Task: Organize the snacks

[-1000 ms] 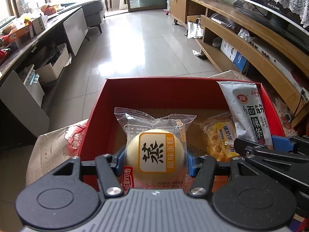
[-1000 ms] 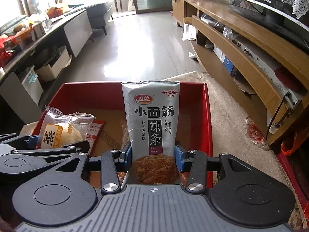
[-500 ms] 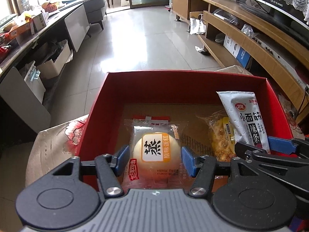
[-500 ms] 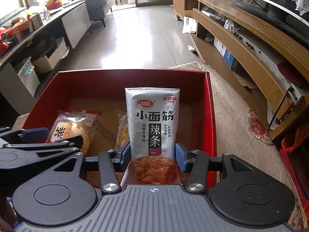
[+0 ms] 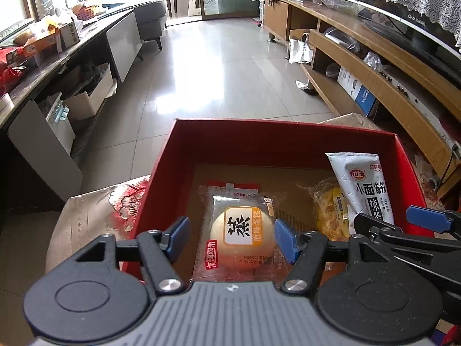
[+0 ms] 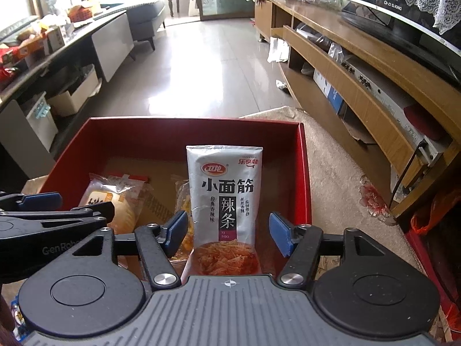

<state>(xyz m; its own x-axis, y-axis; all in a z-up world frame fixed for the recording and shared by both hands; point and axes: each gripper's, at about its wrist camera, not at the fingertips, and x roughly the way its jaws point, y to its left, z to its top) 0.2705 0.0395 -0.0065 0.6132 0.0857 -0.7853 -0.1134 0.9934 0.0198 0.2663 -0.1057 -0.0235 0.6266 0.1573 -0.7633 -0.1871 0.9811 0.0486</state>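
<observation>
Having just spread apart, both grippers, left gripper (image 5: 232,238) and right gripper (image 6: 227,232), release the cake (image 5: 242,233) and silver pouch (image 6: 226,199) into the red box (image 5: 276,138); two snacks stowed.

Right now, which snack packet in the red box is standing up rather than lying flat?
The grey spicy-strip pouch; the steamed cake and yellow snack lie flat.

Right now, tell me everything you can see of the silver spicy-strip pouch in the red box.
The silver spicy-strip pouch is a glossy foil-look packet with black Chinese lettering, a red oval logo and a picture of orange strips at its bottom. It leans with its top away from the camera, at the right side of the red box, against a yellow snack bag. The right gripper has just been opening; its blue fingers stand clear on either side.
</observation>
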